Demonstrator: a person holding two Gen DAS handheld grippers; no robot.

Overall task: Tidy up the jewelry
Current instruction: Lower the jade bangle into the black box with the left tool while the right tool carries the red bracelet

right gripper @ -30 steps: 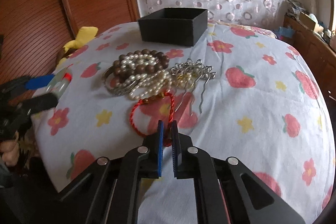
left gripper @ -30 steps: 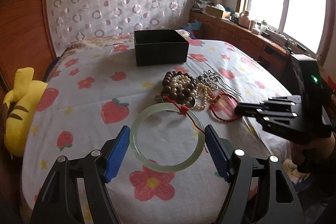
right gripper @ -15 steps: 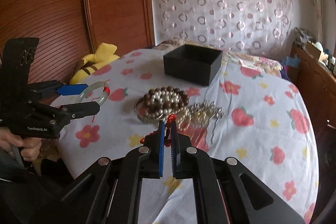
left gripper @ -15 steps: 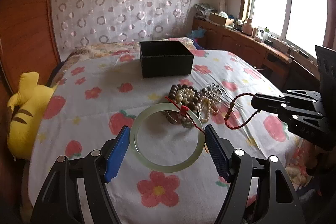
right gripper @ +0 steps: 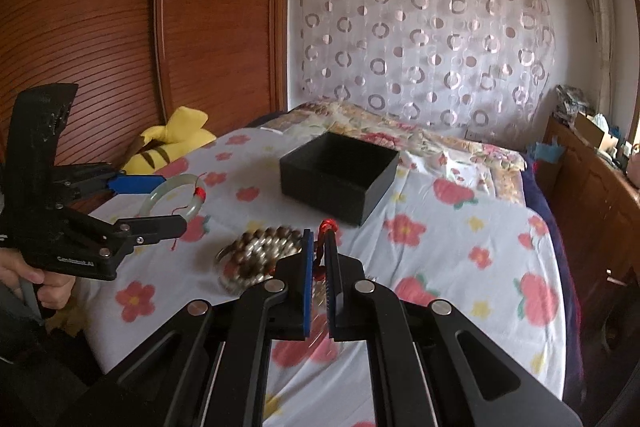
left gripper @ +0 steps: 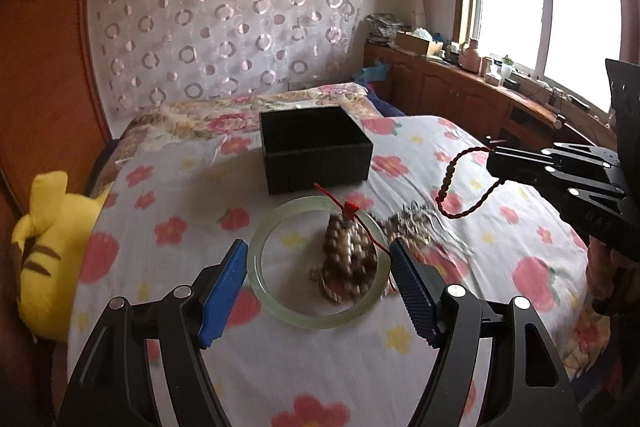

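My left gripper (left gripper: 318, 267) holds a pale green jade bangle (left gripper: 288, 313) with a red cord between its blue pads, lifted above the bed; it also shows in the right wrist view (right gripper: 158, 195). My right gripper (right gripper: 317, 247) is shut on a red braided cord bracelet (left gripper: 450, 183), which hangs in the air from its tip. The open black box (left gripper: 316, 149) stands on the bed beyond both grippers and also shows in the right wrist view (right gripper: 340, 175). A pile of brown and pearl bead bracelets (right gripper: 260, 255) lies on the bed below.
Silver hairpins (left gripper: 424, 223) lie beside the bead pile. A yellow plush toy (left gripper: 44, 263) sits at the bed's left edge. A wooden sideboard (left gripper: 472, 95) runs under the window on the right. A wooden wardrobe (right gripper: 120, 27) stands to the left.
Both grippers have risen above the bed with their pieces. The red cord bracelet has come up off the pile and nearer the black box.
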